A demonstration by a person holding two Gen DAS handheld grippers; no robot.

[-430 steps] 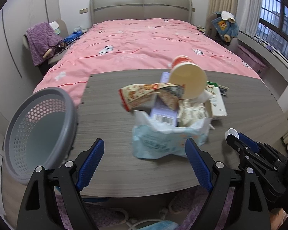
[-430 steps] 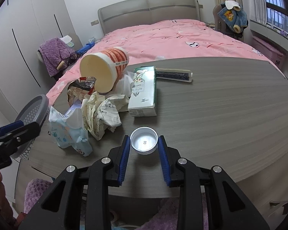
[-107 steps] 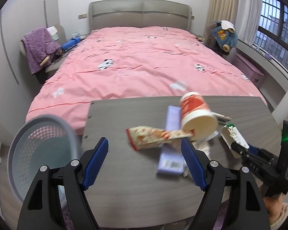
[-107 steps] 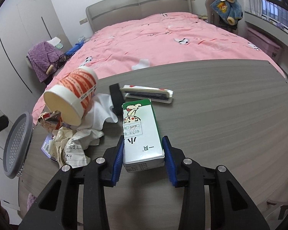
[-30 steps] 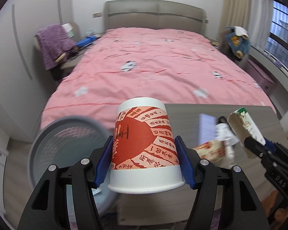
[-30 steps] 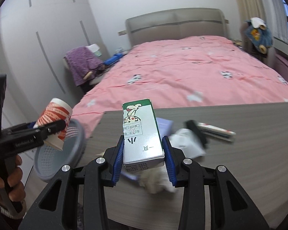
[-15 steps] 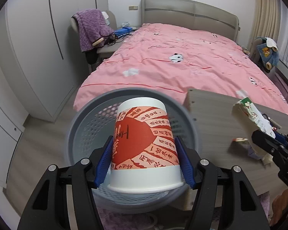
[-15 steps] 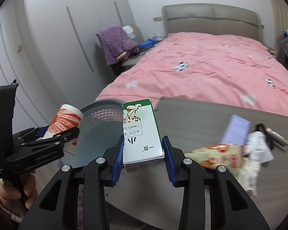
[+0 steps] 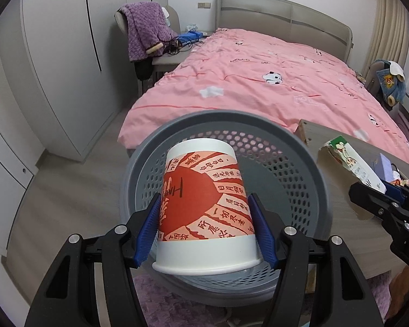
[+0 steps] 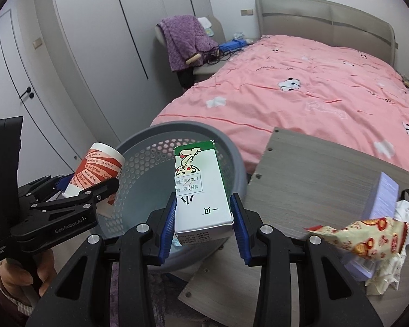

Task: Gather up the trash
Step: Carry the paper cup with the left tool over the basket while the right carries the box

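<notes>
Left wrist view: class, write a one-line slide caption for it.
Left gripper holds a red-and-white paper cup over the grey perforated waste basket.

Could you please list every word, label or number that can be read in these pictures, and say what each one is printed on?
"GenRobot.AI": on the body of the left gripper, seen from the right wrist view.
"小": on the milk carton held by the right gripper; its other print is too small to read.
Chinese characters in panels: on the paper cup; too distorted to transcribe.
Snack wrapper: print unreadable.
</notes>
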